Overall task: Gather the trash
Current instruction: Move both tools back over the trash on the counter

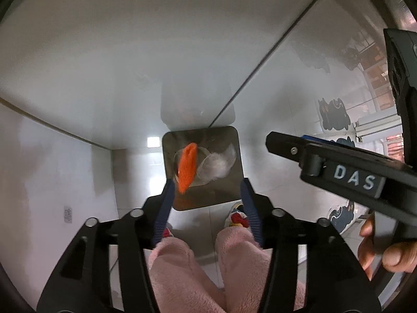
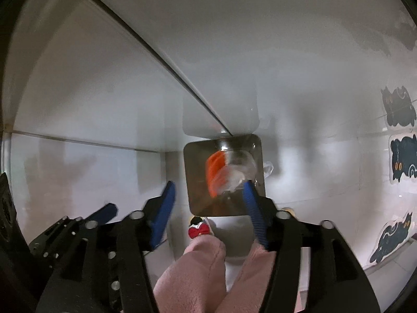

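Blue-padded left gripper (image 1: 207,190) and right gripper (image 2: 208,190) both stand apart, holding nothing. Orange mesh scrap (image 1: 187,167) and clear plastic wrapper (image 1: 219,165) sit loose over the square bin (image 1: 203,200) below, beside pink trouser legs (image 1: 179,268).

Both claws aimed steeply down, jaws apart: left claw (image 1: 207,190), right claw (image 2: 209,191).
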The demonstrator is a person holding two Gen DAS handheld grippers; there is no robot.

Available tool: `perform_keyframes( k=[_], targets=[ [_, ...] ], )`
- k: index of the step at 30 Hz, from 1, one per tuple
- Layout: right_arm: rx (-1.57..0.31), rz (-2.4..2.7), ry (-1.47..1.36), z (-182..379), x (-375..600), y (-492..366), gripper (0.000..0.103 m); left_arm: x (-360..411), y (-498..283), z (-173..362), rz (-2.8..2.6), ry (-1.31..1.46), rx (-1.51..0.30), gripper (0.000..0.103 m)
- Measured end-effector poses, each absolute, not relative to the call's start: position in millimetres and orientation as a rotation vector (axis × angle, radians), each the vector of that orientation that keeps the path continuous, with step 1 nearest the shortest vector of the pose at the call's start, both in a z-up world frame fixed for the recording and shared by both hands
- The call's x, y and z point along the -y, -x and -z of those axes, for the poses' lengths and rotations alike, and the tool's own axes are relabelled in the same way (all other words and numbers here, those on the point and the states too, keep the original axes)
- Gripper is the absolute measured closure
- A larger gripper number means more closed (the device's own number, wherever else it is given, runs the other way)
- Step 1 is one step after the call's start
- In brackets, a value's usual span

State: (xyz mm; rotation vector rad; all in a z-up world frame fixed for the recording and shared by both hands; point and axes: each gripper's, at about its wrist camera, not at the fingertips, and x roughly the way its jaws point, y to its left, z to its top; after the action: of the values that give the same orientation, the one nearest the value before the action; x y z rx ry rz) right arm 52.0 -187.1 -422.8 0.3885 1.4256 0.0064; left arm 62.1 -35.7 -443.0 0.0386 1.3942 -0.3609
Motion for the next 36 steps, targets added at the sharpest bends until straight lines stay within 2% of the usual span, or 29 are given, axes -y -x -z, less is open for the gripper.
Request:
perform_keyframes(
  k=[4,7,12,20,28,30,31,35,36],
  targets=[
    [-1.380,0.015,-0.348,394.4,193.2,-46.3,0.015,25.0,-57.8,416.7,0.354,-0.031,-1.360,0.032],
    [-1.339,0.017,-0.311,364.6,197.6,-38.7,0.006,17.0,-51.4,388.4,0.362,-0.024,-1.322,0.019],
    [-1.249,-0.031,-0.303,307.3,206.2,-28.1,0.006,7.0,-42.5,333.0,0.361,-0.009,-1.238,0.012],
    [-1.041,-0.026,-0.277,216.2,212.8,-23.7,0.006,-2.5,-45.5,259.1,0.334,-0.032,-1.127,0.011],
    [-0.929,-0.026,-0.223,181.5,217.7,-56.2,0.006,-5.8,-67.4,201.3,0.333,-0.044,-1.021,0.012],
    [-0.926,-0.045,-0.207,178.4,212.6,-65.0,0.007,-7.0,-75.8,192.8,0.321,-0.056,-1.003,0.012],
    [-0.925,-0.056,-0.200,177.5,209.0,-68.2,0.011,-7.8,-80.9,187.7,0.314,-0.058,-0.994,0.013],
    [-0.942,-0.124,-0.189,178.1,200.5,-83.7,0.039,-16.3,-94.3,174.1,0.300,-0.046,-0.972,0.014],
    [-0.941,-0.133,-0.189,179.5,198.1,-86.3,0.043,-17.5,-98.1,170.9,0.299,-0.041,-0.967,0.014]
  ],
)
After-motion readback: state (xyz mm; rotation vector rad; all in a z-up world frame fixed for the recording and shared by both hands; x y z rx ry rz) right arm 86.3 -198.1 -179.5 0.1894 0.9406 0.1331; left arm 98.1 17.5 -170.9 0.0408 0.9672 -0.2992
